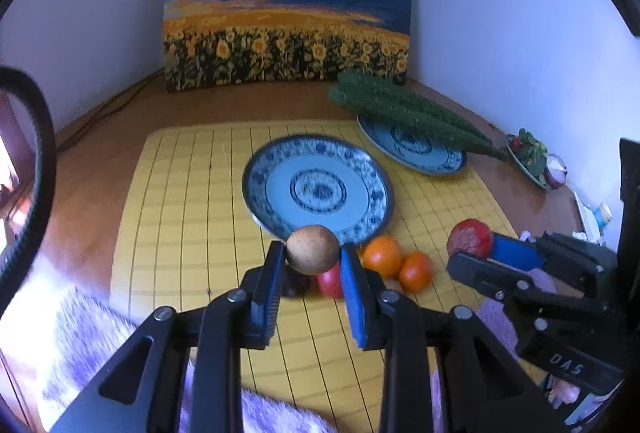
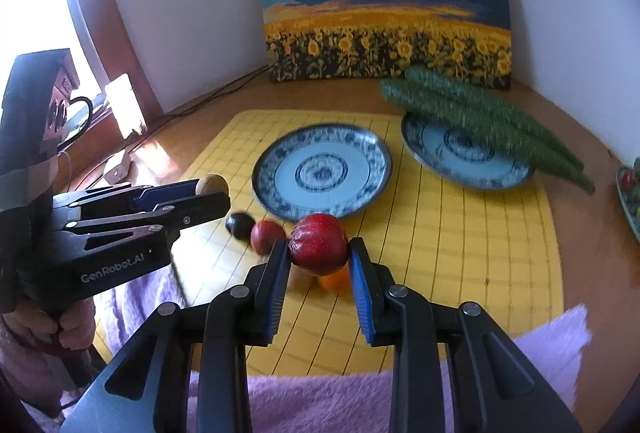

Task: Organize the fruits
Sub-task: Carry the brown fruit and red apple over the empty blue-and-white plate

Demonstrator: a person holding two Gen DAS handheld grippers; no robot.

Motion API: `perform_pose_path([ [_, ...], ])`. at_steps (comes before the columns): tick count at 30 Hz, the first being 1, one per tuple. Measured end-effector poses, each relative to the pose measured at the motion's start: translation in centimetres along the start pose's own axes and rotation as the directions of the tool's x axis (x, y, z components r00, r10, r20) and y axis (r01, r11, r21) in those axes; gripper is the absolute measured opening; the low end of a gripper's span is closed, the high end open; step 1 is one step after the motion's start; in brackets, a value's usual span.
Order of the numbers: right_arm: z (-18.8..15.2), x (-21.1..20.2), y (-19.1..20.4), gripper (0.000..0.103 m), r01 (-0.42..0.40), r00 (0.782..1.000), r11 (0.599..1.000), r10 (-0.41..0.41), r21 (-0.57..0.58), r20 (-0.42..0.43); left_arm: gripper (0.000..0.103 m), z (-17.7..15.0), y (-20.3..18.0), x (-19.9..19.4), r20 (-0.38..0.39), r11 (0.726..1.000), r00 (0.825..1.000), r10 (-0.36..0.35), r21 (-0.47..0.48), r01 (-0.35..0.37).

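My left gripper (image 1: 313,253) is shut on a round brown fruit (image 1: 312,249), held above the yellow mat (image 1: 184,217). In the right wrist view that left gripper (image 2: 214,195) shows at the left with the brown fruit (image 2: 212,185) at its tips. My right gripper (image 2: 319,253) is shut on a red apple (image 2: 318,243); from the left wrist view the right gripper (image 1: 478,247) carries the red apple (image 1: 470,237) at the right. On the mat lie two oranges (image 1: 382,257), a small red fruit (image 2: 267,235) and a dark fruit (image 2: 239,224). An empty blue-patterned plate (image 1: 318,189) sits just beyond them.
A second patterned plate (image 2: 464,157) at the back right carries long green cucumbers (image 2: 480,117). A sunflower painting (image 1: 286,5) leans on the wall behind. A purple fuzzy cloth (image 2: 320,401) covers the near edge. A dish of greens (image 1: 532,159) stands at the far right.
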State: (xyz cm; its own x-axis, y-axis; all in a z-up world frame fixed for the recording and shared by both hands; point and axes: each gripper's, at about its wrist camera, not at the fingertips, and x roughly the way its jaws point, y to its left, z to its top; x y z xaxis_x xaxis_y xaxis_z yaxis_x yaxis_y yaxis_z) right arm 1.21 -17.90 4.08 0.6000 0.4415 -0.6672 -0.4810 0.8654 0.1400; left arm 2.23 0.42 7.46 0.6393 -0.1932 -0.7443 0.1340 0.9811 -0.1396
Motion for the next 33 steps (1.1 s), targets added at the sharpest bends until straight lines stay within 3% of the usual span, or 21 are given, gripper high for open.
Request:
perform_pose_path([
  [14,5.3,3.7,-2.2,0.031,-0.016,1.0,1.0,0.016,0.001,0.022,0.029,4.4,0.0,3.6,0.013,0.999,1.0,0.024,0.033,-0.024],
  [25,6.4,9.3,-2.6,0.031,0.013,1.0,0.999,-0.013,-0.053,-0.015,0.029,5.7,1.3,9.7,-0.064,1.0,0.998,0.022,-0.005,-0.022],
  [33,6.5,11.6,-3.2,0.031,0.01,0.999,0.998,-0.013,-0.056,-0.044,0.029,5.5,1.9,11.4,-0.093,1.0,0.996,0.015,-0.023,-0.017],
])
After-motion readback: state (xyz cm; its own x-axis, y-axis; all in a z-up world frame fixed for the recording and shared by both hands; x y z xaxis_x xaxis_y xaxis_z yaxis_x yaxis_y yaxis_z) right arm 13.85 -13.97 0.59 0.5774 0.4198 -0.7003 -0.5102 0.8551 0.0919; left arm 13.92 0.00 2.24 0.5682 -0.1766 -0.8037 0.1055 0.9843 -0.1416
